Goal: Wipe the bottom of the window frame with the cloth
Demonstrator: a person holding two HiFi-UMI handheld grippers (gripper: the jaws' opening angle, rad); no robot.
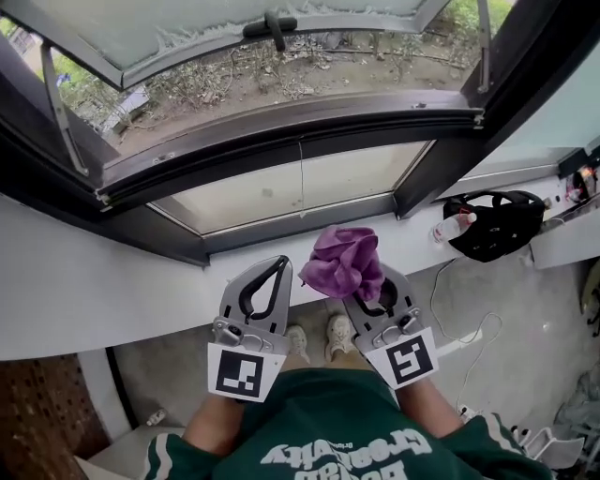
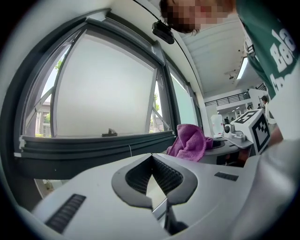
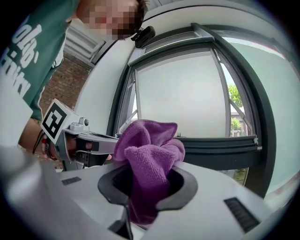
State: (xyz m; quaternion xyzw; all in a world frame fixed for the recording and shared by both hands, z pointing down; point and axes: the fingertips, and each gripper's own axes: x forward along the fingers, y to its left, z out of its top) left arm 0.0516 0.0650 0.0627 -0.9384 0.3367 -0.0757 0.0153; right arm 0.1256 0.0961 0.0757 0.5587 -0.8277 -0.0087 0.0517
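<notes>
Below an open window, a purple cloth [image 1: 343,262] is held bunched in the right gripper [image 1: 373,292], whose jaws are clamped on the fabric so that most of it billows out beyond the tips. The right gripper view shows the cloth [image 3: 150,146] pinched deep in the throat of the jaws, with a fold hanging down between them. The left gripper [image 1: 278,265] is held just beside it at about the same height, its jaws brought together with their tips touching and nothing between them, as the left gripper view confirms [image 2: 151,159]. Both tools are raised over a white ledge [image 1: 131,277] that runs along the wall under the window. The cloth is seen over the far edge of this ledge, near the dark window frame [image 1: 281,141] but apart from its bottom rail. It cannot be made out whether the cloth rests on the ledge. A fixed lower pane [image 1: 281,192] is set beneath the bottom rail, while the upper sash [image 1: 234,23] is swung outward over bare ground and dry twigs. A black bag [image 1: 502,225] is seen further right on the ledge, with a clear bottle [image 1: 453,226] just beside it. A green sweatshirt [image 1: 328,436] fills the lower edge of the head view, and a pair of pale shoes [image 1: 317,339] is visible on the floor between the two grippers.
</notes>
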